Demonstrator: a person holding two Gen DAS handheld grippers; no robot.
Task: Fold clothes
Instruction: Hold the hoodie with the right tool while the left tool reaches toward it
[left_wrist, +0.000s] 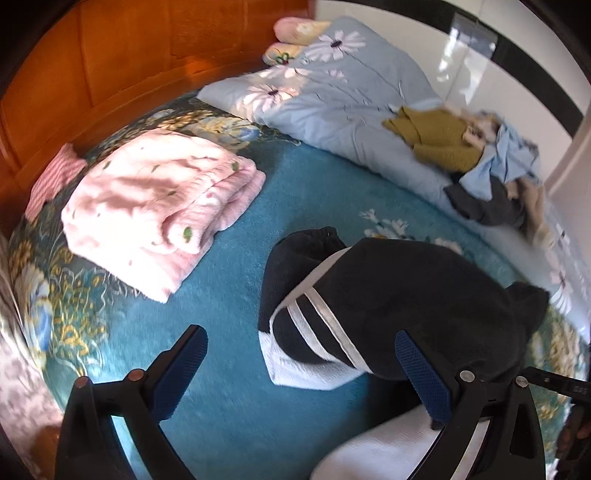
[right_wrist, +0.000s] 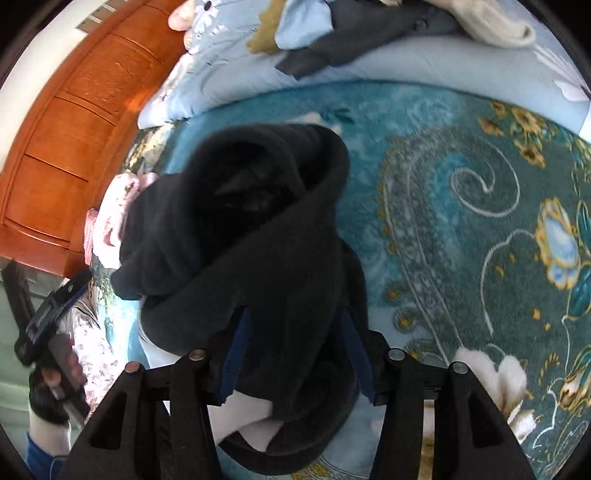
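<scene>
A black fleece garment with white stripes (left_wrist: 388, 295) lies bunched on the teal floral blanket (left_wrist: 240, 369). My left gripper (left_wrist: 299, 354) is open just above the blanket; its right finger touches the garment's edge and nothing is between the jaws. My right gripper (right_wrist: 295, 354) is shut on a thick fold of the black garment (right_wrist: 251, 229) and holds it lifted above the blanket (right_wrist: 461, 221). White lining shows under the fold.
A folded pink blanket (left_wrist: 159, 206) lies to the left on the bed. A light blue flowered quilt (left_wrist: 332, 96) runs along the far side with a pile of unfolded clothes (left_wrist: 480, 166) on it. The orange wooden headboard (left_wrist: 92, 74) stands behind.
</scene>
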